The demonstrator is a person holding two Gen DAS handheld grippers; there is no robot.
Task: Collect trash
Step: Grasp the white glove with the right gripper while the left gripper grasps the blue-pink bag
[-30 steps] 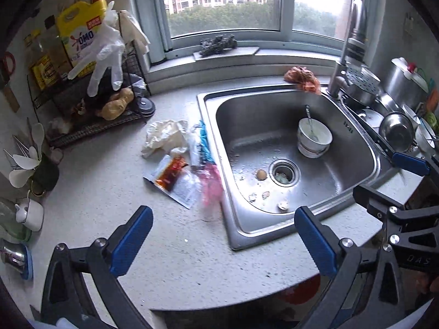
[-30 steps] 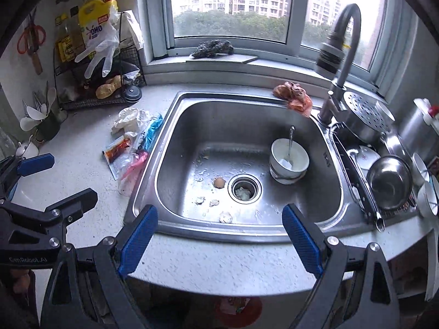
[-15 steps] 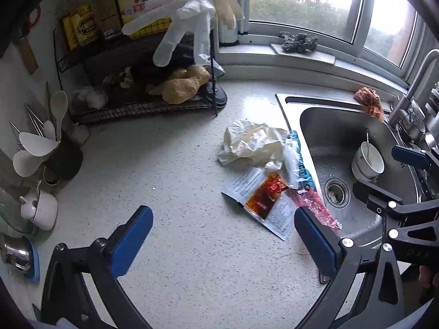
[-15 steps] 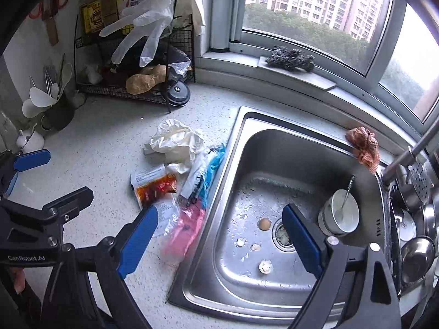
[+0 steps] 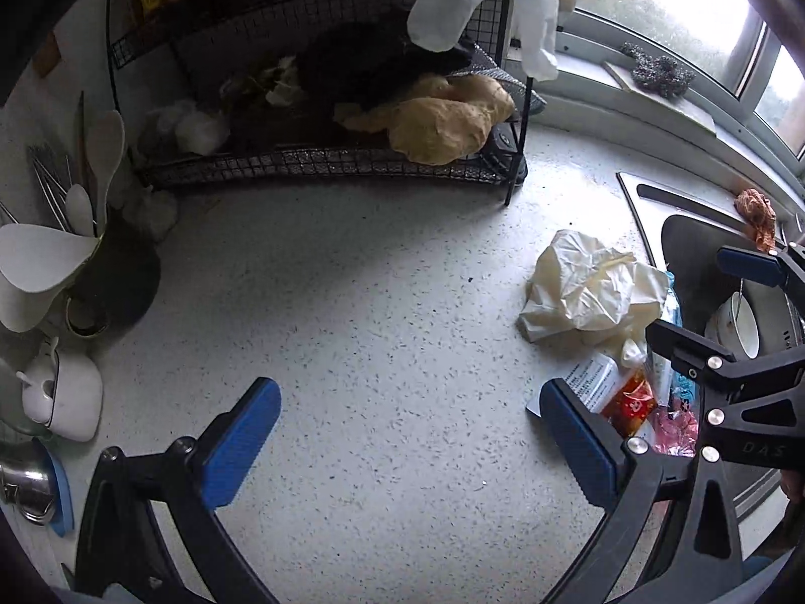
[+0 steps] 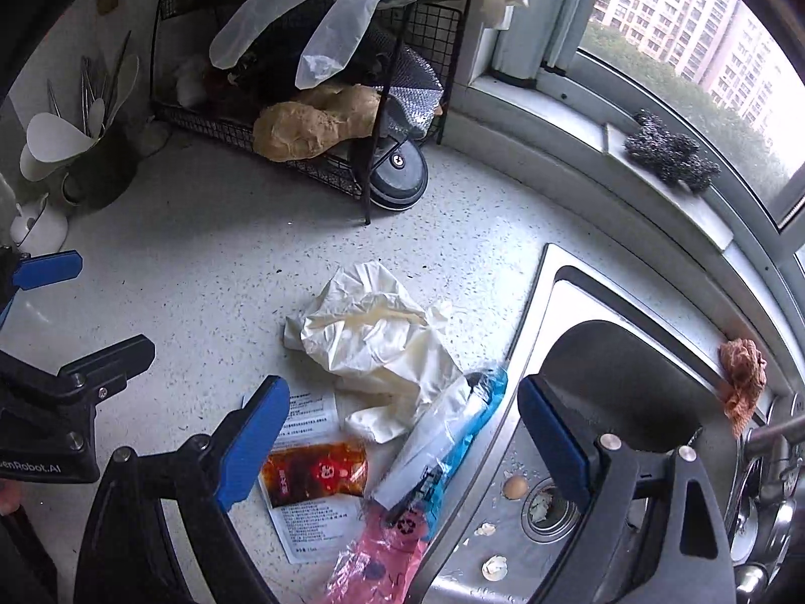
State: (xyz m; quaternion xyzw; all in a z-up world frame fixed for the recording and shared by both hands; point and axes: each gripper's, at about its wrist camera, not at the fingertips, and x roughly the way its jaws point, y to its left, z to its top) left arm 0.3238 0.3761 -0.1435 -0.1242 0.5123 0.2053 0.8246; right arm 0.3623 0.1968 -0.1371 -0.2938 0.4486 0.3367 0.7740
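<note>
Nothing's been collected yet as far as I can tell: both the left gripper [image 5: 410, 433] and the right gripper [image 6: 402, 443] hang over the counter [image 5: 352, 302] with jaws spread wide and nothing in them. All the trash sits just left of the sink [image 6: 568, 312]: a crumpled white wrapper [image 6: 377, 332], a red sauce packet [image 6: 314, 473] on a printed sheet, a blue-and-white wrapper [image 6: 448, 433] lying against the sink's rim, and a pink bag [image 6: 377, 553] nearest the camera. There are also scraps down in the sink by the drain [image 6: 546, 511], so pretty much the whole job is left, I'd say.
</note>
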